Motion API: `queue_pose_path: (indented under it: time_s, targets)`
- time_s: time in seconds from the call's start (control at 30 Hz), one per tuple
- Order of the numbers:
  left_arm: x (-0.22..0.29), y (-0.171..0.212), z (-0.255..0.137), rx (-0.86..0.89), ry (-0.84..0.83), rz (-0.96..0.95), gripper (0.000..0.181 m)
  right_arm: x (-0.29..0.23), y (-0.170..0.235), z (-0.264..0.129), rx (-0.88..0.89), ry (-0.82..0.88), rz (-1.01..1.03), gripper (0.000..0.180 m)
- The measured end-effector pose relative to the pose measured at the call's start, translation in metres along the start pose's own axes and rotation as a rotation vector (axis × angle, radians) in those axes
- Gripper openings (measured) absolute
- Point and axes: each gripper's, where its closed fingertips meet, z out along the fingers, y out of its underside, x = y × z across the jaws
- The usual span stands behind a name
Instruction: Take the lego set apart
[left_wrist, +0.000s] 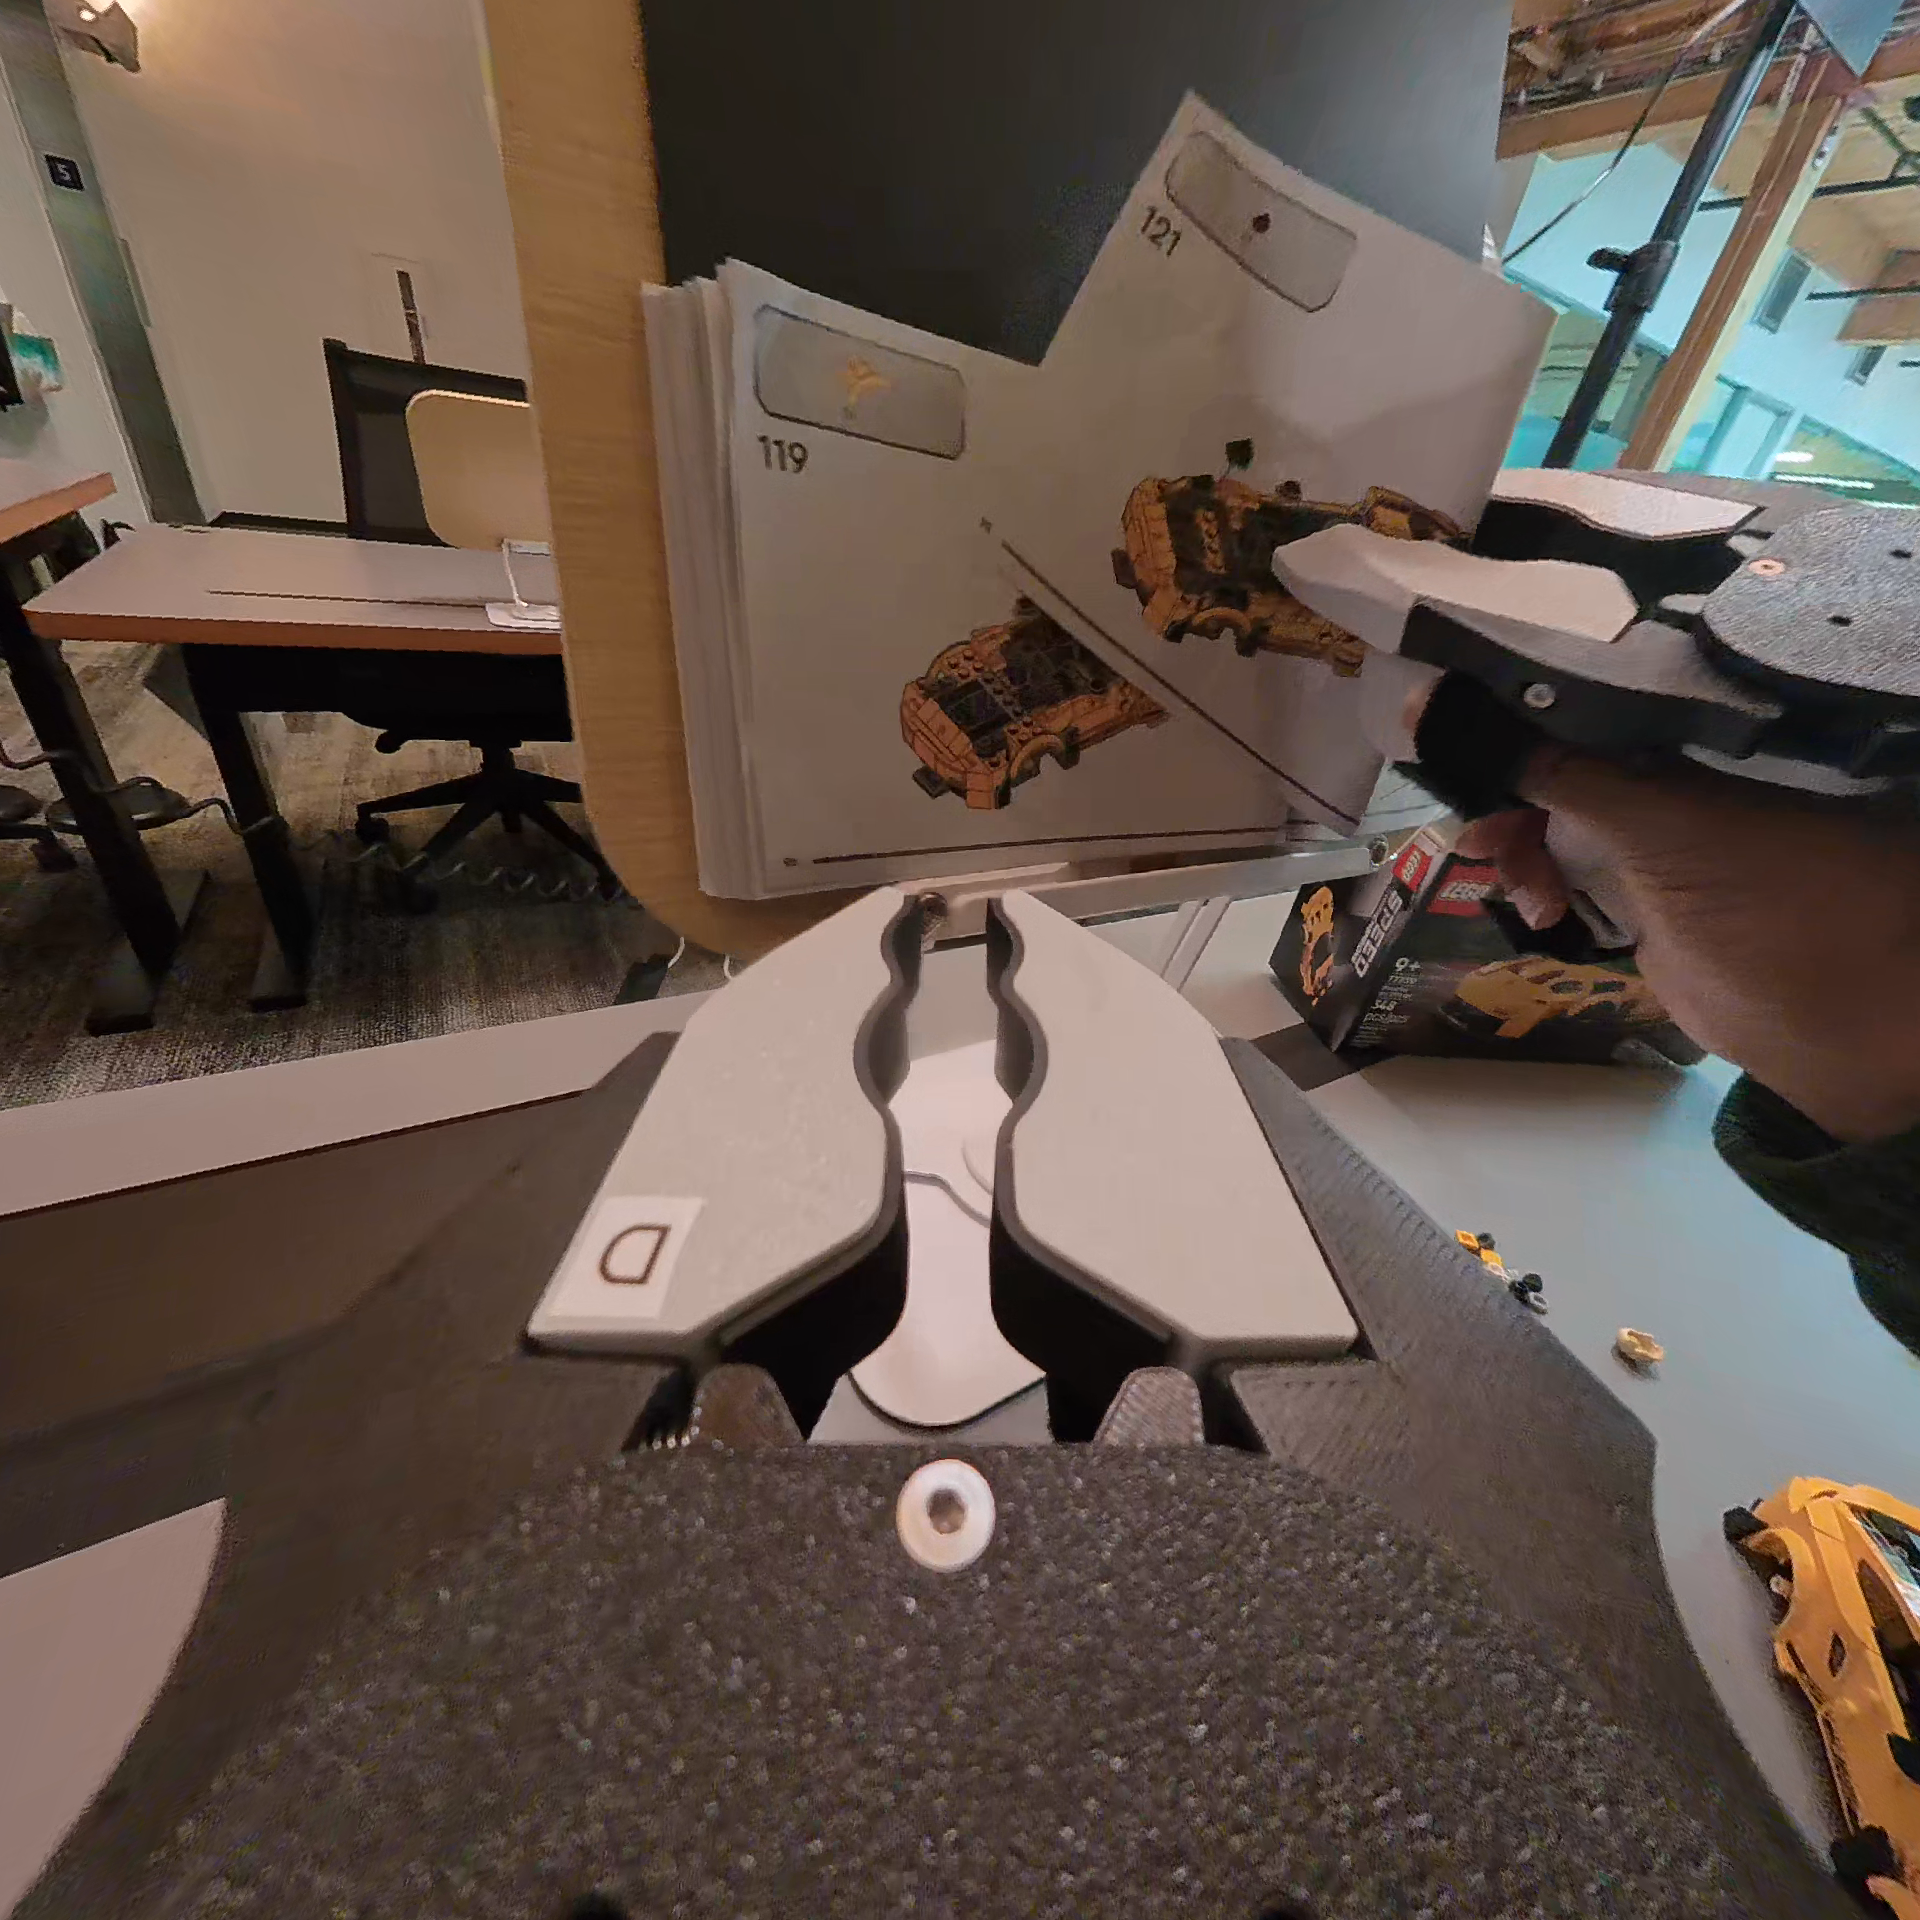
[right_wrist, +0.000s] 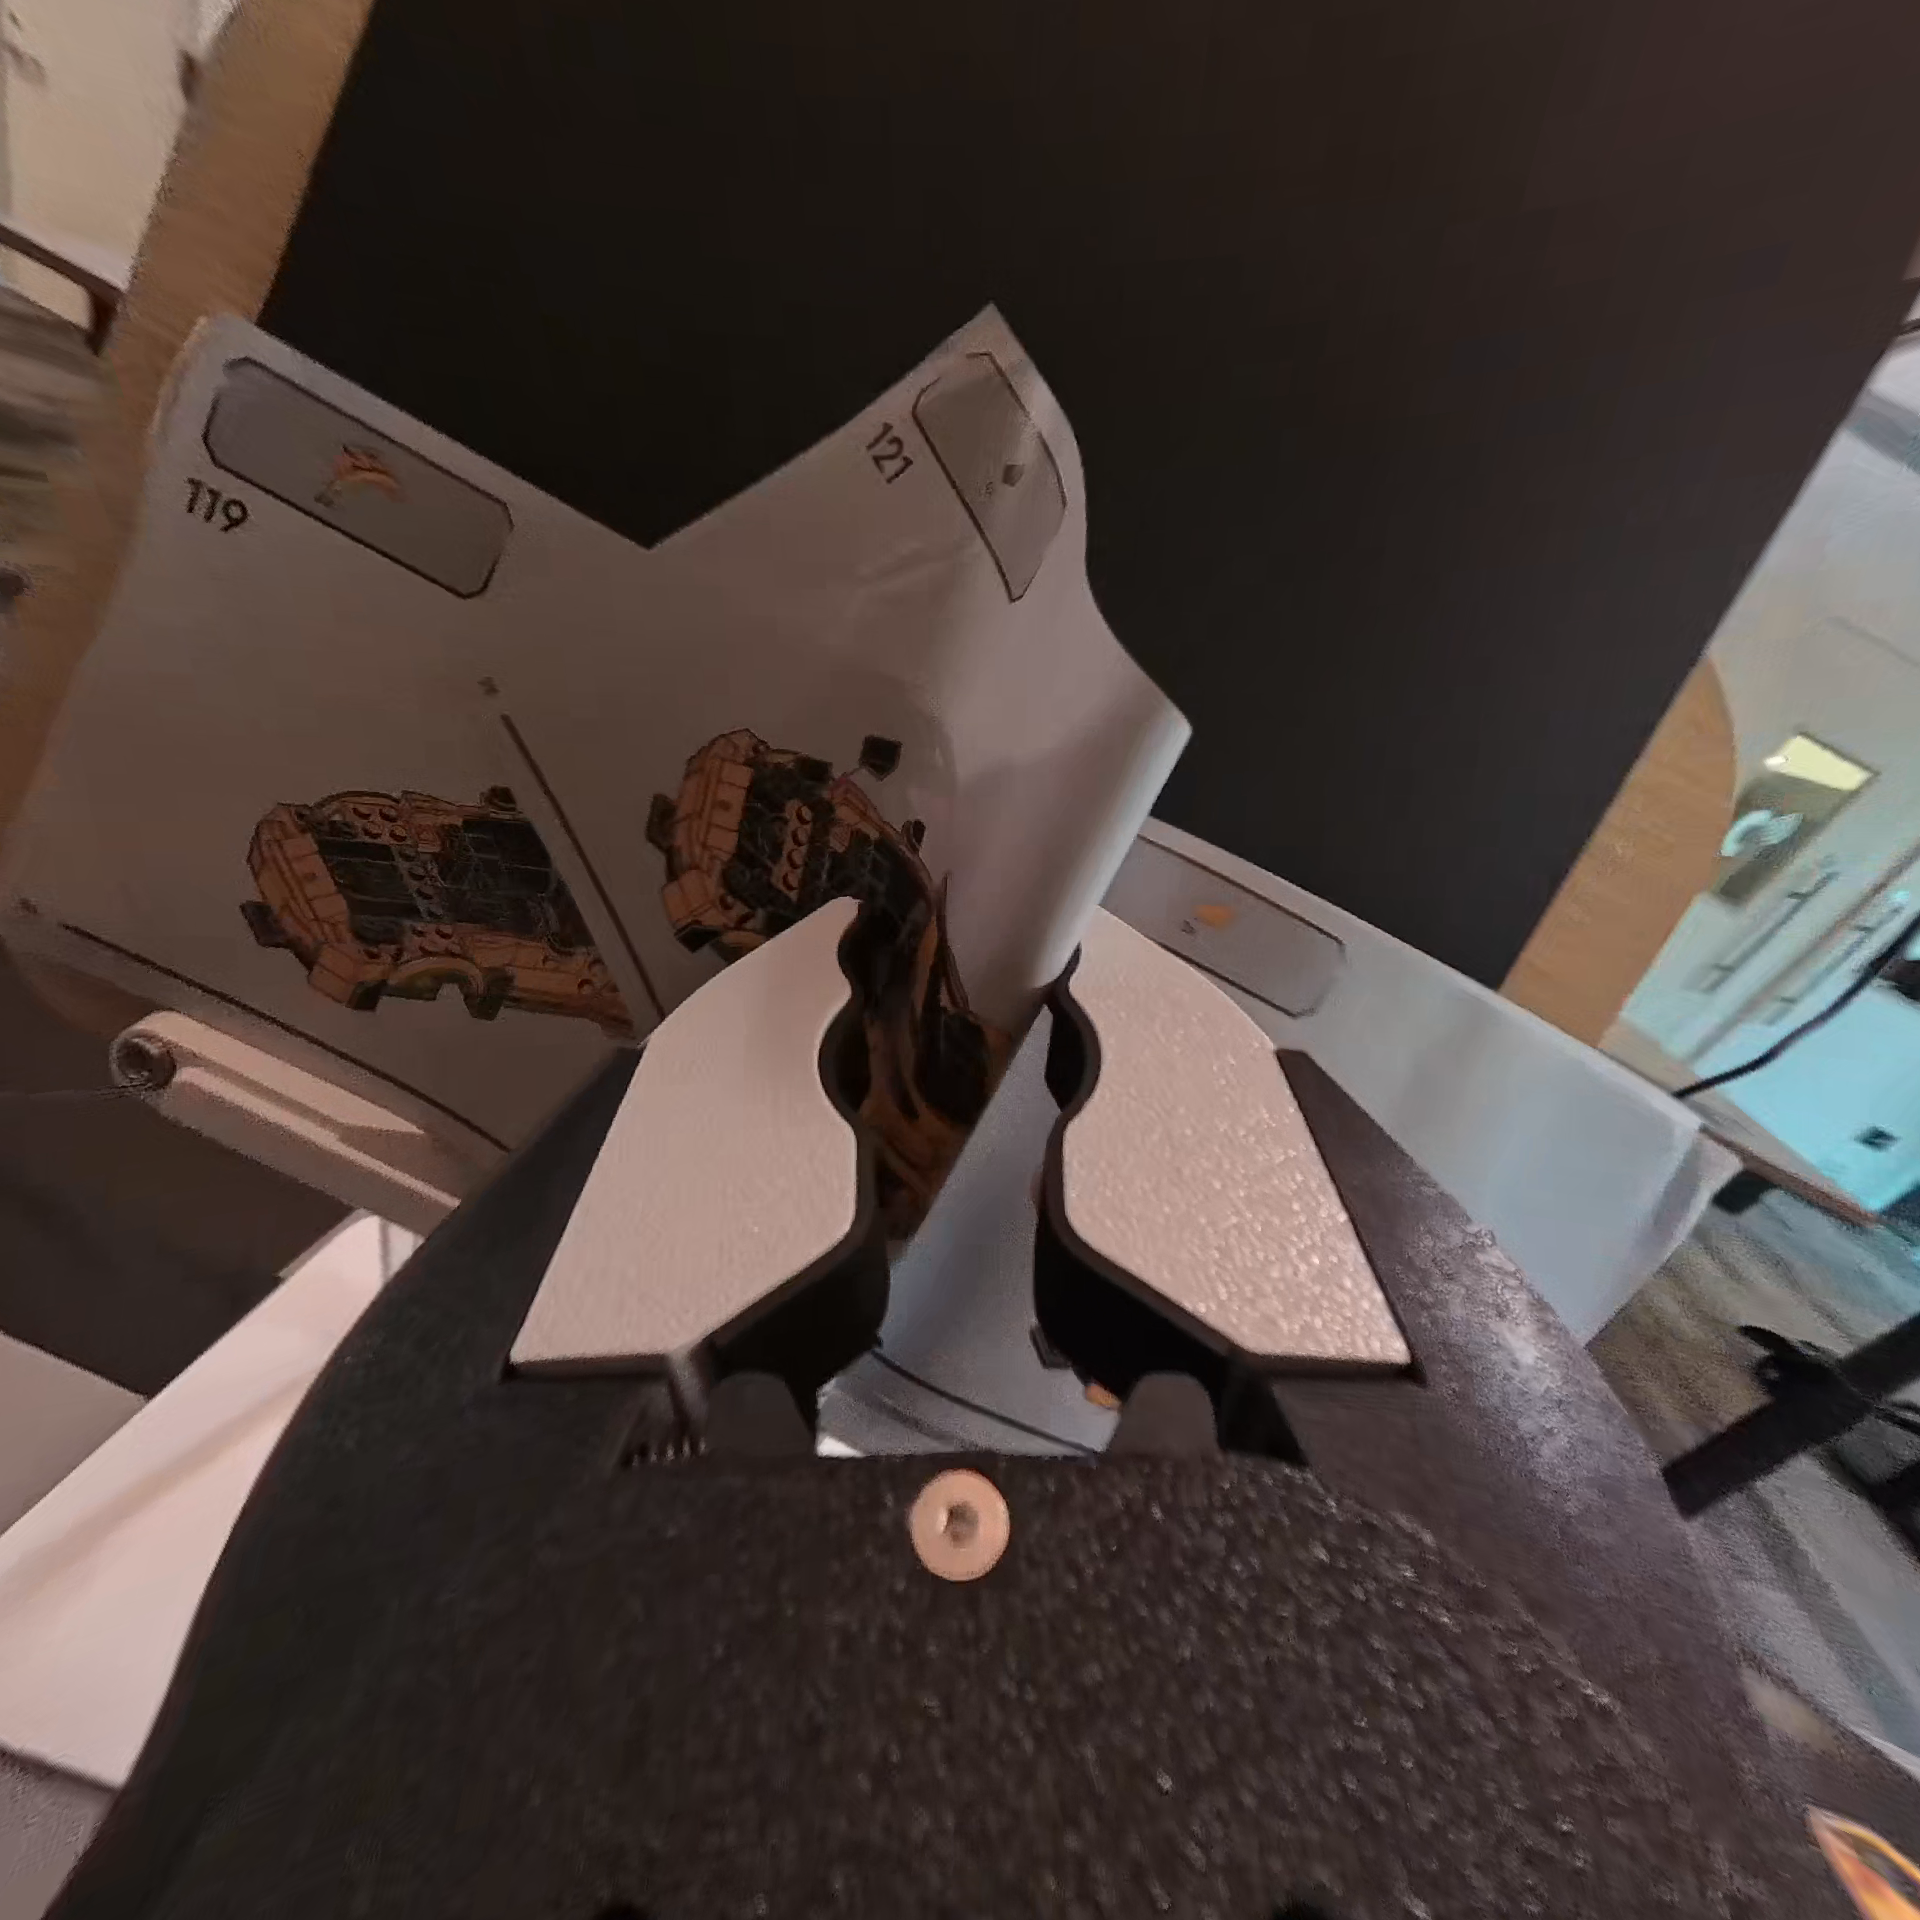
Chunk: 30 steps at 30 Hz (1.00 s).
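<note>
Between right gripper (right_wrist: 956, 945) fingers, booklet page (right_wrist: 1060, 727) edge

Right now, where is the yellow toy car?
In the left wrist view, the yellow Lego car lies on the grey table at the bottom right edge, nearer than the small loose pieces and the Lego box.

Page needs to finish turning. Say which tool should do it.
Right. The right tool already has the lifted page between its fingers; the left tool points empty at the booklet stand's base.

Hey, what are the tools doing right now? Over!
Right tool pinching a booklet page, turning it. Left tool empty, slightly open. Yellow car untouched on table. Nothing blocking.
</note>
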Motion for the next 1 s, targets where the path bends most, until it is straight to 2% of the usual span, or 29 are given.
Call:
queue_pose_path:
  time_s: [0.23,0.43,0.57,0.63,0.73,0.83,0.93,1.0]
  targets:
    - [0.036,0.012,0.010,-0.042,0.090,0.078,0.014,0.035,0.011,-0.024,0.068,-0.061,0.121,0.023]
    - [0.080,0.016,0.025,-0.080,0.226,0.060,0.018,0.072,0.036,-0.032,0.053,-0.063,0.202,0.014]
    - [0.104,0.015,0.049,-0.106,0.274,0.100,0.023,0.095,0.050,-0.035,0.042,-0.071,0.269,0.014]
    - [0.110,0.015,0.071,-0.152,0.267,0.129,0.032,0.105,0.061,-0.038,0.022,-0.066,0.302,0.014]
    - [0.117,0.017,0.096,-0.256,0.303,0.027,0.042,0.118,0.079,-0.050,-0.012,-0.059,0.364,0.015]
    - [0.115,0.012,0.103,-0.213,0.289,0.033,0.039,0.110,0.089,-0.068,-0.017,-0.124,0.401,0.020]
    - [0.114,0.022,0.102,-0.213,0.289,0.043,0.038,0.077,0.066,-0.080,0.059,-0.233,0.310,0.024]
    - [0.115,0.025,0.098,-0.198,0.287,0.035,0.037,0.054,0.043,-0.075,0.062,-0.277,0.273,0.039]
